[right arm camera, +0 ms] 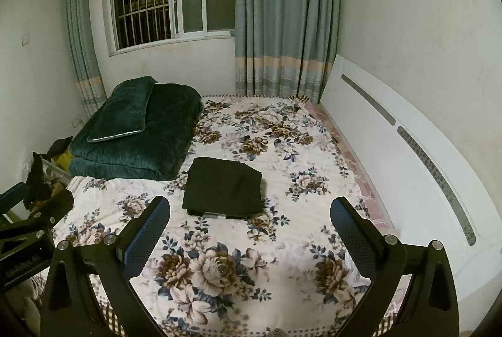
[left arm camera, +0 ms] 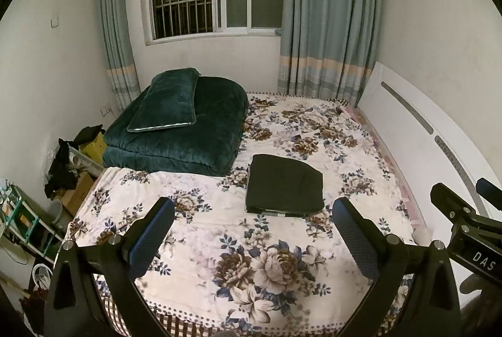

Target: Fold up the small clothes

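Looks like the folding is basically done here. The dark garment [left arm camera: 285,184] sits as a neat rectangular stack in the middle of the floral bed sheet [left arm camera: 219,243], with a light striped edge peeking out at its near side, so it may be more than one layer or piece, hard to say. No loose clothes are visible on the bed, so as far as can be judged, little is left besides maybe tidying up.

Both tools are up off the bed and holding nothing: the left hand-held gripper [left arm camera: 252,230] has its jaws spread wide, and so does the right hand-held gripper [right arm camera: 249,228]. The garment lies ahead of both, well apart.

The left view catches the cluttered shelf [left arm camera: 22,221] and boxes beside the bed, while the right view shows more of the white headboard [right arm camera: 408,148]. The green folded quilt [right arm camera: 135,136] with the pillow on top shows in both.
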Tool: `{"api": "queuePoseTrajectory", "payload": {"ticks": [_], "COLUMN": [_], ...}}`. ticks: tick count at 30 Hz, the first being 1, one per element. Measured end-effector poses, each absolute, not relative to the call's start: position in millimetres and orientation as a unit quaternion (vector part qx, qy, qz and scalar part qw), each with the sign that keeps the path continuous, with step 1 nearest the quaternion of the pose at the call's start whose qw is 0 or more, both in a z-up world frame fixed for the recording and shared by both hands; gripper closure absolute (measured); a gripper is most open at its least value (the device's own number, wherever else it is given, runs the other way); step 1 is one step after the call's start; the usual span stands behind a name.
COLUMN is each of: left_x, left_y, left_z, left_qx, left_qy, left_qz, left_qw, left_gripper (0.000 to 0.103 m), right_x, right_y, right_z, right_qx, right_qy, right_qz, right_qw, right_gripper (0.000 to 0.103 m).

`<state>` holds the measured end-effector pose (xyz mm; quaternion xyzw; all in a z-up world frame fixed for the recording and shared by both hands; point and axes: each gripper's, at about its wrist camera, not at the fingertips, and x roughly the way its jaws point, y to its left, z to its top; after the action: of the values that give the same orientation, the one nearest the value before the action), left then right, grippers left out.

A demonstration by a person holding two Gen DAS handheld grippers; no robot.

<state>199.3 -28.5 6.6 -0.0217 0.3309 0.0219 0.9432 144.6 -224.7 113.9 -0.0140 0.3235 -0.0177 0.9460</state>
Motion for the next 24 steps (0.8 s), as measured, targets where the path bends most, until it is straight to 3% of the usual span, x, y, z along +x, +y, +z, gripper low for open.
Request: {"api": "queuePoseTrajectory", "payload": {"ticks": [24], "left_x": [203.7], "left_y": [-35.2], "left_z": [21.4], "left_qx": [-0.021], "left_qy": [0.321], "left_qz": [0.024], "left_qw": [0.947], "left_gripper": [0.0], "right_x": [139.1], "right_y": [-219.3], "right_z": [113.9], "right_qx": [-0.012], "right_qy": [0.323], "right_qz": [-0.02], "right_qw": [0.946], "right_gripper": [0.0]}}
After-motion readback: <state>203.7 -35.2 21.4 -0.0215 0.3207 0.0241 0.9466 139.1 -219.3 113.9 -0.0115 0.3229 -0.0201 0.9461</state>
